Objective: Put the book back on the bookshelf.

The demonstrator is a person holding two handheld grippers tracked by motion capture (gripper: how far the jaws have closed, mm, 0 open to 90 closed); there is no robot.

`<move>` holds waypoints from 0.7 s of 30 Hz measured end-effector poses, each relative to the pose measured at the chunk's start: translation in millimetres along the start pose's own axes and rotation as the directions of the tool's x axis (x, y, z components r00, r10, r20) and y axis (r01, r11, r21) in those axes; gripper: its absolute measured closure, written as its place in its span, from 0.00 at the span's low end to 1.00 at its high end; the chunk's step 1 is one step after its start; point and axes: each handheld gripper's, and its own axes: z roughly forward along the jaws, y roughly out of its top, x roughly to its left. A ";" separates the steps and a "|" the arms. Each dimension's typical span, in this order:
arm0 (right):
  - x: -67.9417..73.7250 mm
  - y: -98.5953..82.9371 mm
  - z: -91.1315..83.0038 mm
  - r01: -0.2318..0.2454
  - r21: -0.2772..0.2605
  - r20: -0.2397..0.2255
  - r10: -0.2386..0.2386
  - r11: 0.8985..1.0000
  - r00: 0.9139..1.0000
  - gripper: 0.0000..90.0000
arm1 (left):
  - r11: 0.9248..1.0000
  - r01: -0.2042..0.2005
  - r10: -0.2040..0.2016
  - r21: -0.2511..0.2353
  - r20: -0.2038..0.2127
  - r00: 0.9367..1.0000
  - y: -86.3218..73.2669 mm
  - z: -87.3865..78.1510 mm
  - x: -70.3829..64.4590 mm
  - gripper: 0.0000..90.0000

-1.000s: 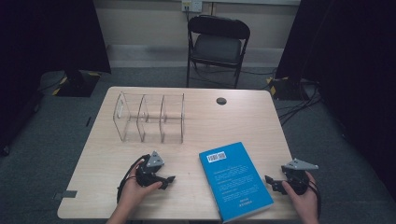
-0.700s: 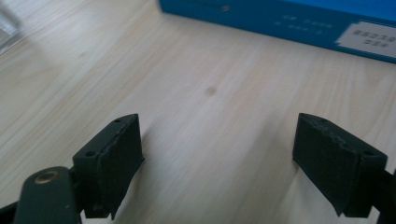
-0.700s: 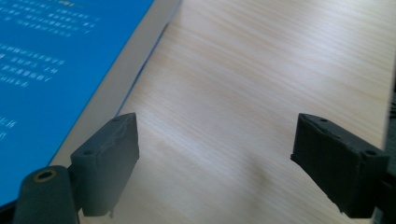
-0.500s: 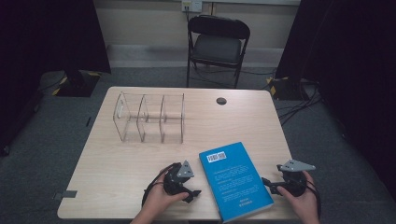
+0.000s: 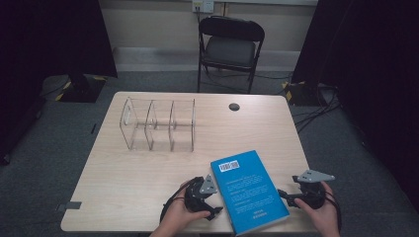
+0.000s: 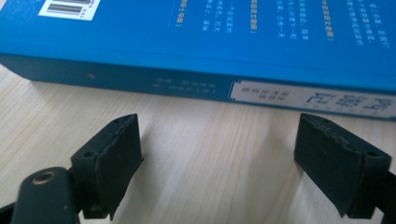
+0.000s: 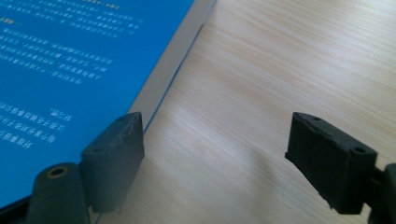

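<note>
A blue book lies flat, back cover up, near the table's front edge, with a barcode at its far corner. My left gripper sits just left of the book's spine, open, with bare table between its jaws. To the right of the book, my right gripper is open too. In the right gripper view one jaw sits at the book's page edge and the other over bare wood.
A clear acrylic rack with three compartments stands at the back left of the wooden table. A small dark round disc lies at the back. A black folding chair stands beyond the table.
My left gripper has moved right across the table up to the book's spine. The right gripper has edged slightly left toward the book's page edge.
</note>
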 end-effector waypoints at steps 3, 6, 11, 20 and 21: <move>2.8 2.1 0.0 0.019 -0.003 0.001 -0.019 1.000 1.000 0.32 | 1.000 -0.008 0.008 -0.010 0.001 1.000 1.2 3.8 0.3 0.12; 0.8 -0.5 1.1 -0.013 -0.013 -0.015 0.013 1.000 1.000 0.32 | 1.000 -0.011 0.011 0.017 -0.004 1.000 2.7 5.4 3.2 0.07; -6.3 0.9 -5.2 -0.073 -0.037 0.012 0.074 0.997 0.997 0.29 | 1.000 0.003 -0.003 0.022 -0.009 1.000 3.4 7.4 4.9 0.00; 18.6 13.8 2.7 -0.080 -0.041 -0.216 0.070 0.996 0.974 0.29 | 0.998 0.012 -0.011 0.061 -0.020 1.000 8.3 7.6 6.6 0.00; 21.7 14.7 5.6 -0.064 -0.025 -0.218 0.057 0.998 0.974 0.29 | 0.999 0.027 -0.026 0.044 -0.025 0.999 7.3 8.3 5.4 0.00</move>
